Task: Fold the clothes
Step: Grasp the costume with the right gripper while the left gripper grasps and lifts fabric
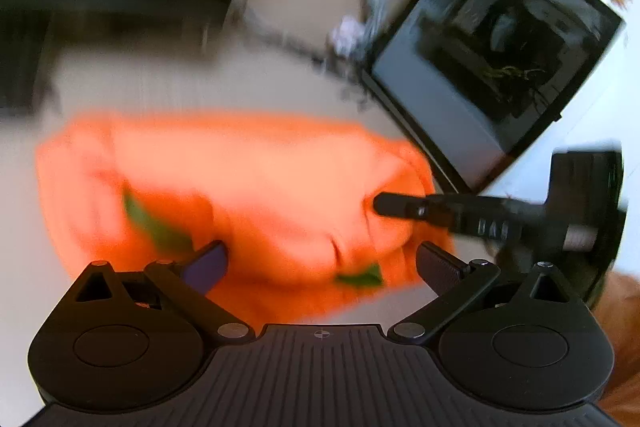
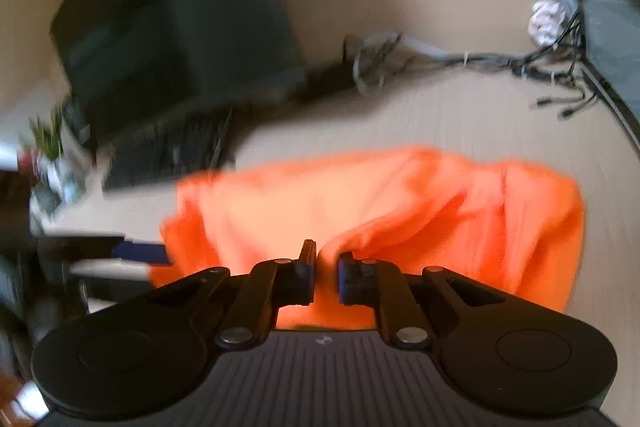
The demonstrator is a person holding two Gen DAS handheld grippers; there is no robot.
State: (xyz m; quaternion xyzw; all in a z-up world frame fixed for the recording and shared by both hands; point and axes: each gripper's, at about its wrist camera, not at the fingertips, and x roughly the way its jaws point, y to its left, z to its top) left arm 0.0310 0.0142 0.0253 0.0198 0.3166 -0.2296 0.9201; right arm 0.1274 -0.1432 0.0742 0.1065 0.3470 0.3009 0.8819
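Observation:
An orange garment (image 1: pixel 256 187) with small green marks lies bunched on the beige table (image 1: pixel 240 83); both views are motion-blurred. In the left wrist view my left gripper (image 1: pixel 325 263) is open just above the garment's near edge, with cloth showing between its fingers but not clamped. My right gripper (image 1: pixel 379 205) reaches in from the right and pinches a fold at the garment's right end. In the right wrist view my right gripper (image 2: pixel 326 269) is shut on a raised ridge of the orange garment (image 2: pixel 400 203). My left gripper (image 2: pixel 156 263) shows at the garment's left edge.
A dark screen (image 1: pixel 480 67) stands tilted at the right of the table, with a tangle of cables (image 1: pixel 360 35) behind the garment. The right wrist view shows a dark box (image 2: pixel 172 19), a keyboard (image 2: pixel 168 155), cables (image 2: pixel 460 61) and a small plant (image 2: pixel 48 139) at the left.

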